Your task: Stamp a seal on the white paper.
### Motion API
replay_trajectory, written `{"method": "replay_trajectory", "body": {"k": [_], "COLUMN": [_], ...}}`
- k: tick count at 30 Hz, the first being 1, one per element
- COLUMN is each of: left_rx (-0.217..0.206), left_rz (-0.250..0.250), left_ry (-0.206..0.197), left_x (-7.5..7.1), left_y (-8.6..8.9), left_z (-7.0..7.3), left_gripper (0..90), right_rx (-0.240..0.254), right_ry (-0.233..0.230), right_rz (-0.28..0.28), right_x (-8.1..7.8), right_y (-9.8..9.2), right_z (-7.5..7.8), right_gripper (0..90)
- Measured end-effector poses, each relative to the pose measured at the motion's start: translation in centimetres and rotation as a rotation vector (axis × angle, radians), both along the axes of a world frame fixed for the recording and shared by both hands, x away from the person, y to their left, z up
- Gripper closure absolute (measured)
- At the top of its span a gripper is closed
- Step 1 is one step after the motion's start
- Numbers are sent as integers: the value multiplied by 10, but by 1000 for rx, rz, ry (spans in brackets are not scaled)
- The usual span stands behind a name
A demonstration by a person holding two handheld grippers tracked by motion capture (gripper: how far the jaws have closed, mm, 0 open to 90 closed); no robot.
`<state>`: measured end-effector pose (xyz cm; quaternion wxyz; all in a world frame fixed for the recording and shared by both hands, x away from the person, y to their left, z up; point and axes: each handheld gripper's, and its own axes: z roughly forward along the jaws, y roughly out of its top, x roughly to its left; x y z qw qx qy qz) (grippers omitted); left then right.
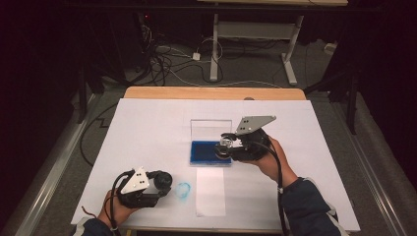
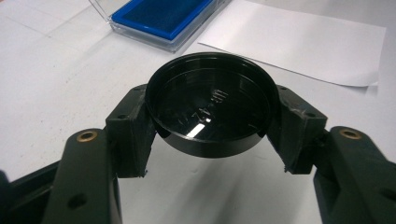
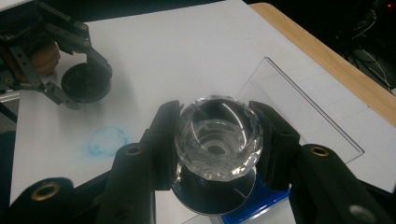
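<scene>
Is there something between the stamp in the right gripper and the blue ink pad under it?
Nothing visible. The right gripper holds the clear-handled stamp directly over the blue ink pad, whose clear lid stands open behind, out of the way.

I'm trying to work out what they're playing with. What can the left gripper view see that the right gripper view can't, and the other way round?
Left gripper view: the shiny hollow inside of the black cap, clamped between its jaws, and the loose sheet of paper.

Right gripper view: the clear stamp its jaws clamp, a blue round mark on the paper, the table's wooden edge, and the left gripper with the cap, farther off.

Both: the blue ink pad and the white table cover.
</scene>
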<state>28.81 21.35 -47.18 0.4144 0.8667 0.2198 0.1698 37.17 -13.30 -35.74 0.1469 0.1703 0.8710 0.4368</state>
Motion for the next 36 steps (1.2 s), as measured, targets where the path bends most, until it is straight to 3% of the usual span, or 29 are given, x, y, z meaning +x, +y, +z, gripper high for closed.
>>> {"method": "replay_trajectory", "body": {"k": [21, 36], "left_rx": [1, 6], "left_rz": [-11, -9], "left_ry": [6, 5], "left_x": [5, 4], "left_y": [-8, -6], "left_z": [1, 0], "left_gripper": [363, 363], "right_rx": [7, -20], "right_ry": [3, 26], "right_rz": [30, 107], "right_x": [-9, -27], "right_y": [5, 19], "right_z": [2, -9], "right_gripper": [562, 561]}}
